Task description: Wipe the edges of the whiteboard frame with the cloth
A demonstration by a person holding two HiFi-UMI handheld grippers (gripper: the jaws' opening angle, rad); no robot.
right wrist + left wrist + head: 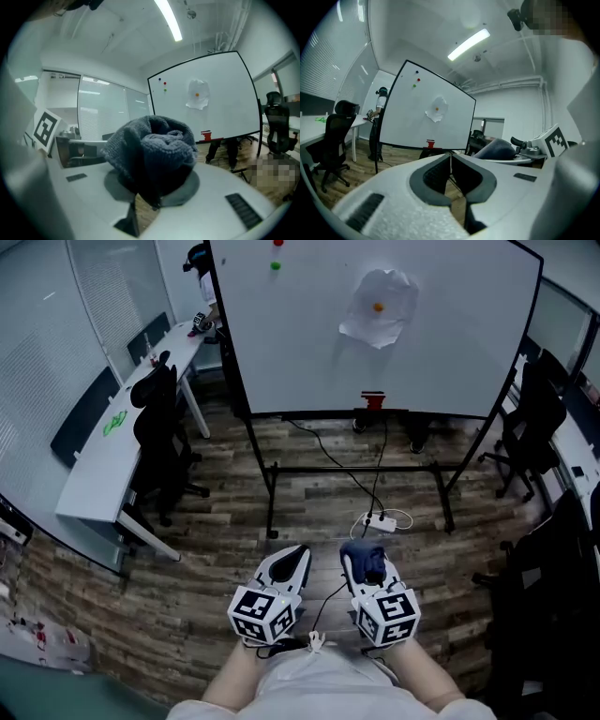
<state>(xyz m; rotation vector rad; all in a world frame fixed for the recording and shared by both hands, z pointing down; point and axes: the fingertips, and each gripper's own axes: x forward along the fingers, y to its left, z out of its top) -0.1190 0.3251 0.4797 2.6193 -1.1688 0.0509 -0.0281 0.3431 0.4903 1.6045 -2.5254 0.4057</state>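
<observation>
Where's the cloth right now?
The dark cloth is bunched between the fingers of the right gripper, low in the head view beside the left gripper, well short of the whiteboard.

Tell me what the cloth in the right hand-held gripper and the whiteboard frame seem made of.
The cloth: dark blue-grey knitted yarn, probably wool or acrylic; soft and matte, with visible ribbed stitches.
The whiteboard frame: thin black edging, smooth-looking; metal or plastic, too far away to tell.

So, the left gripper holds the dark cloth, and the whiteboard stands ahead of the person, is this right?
No, the right gripper holds the dark cloth, as the right gripper view shows; the left gripper is shut on nothing. The whiteboard does stand ahead.
</observation>
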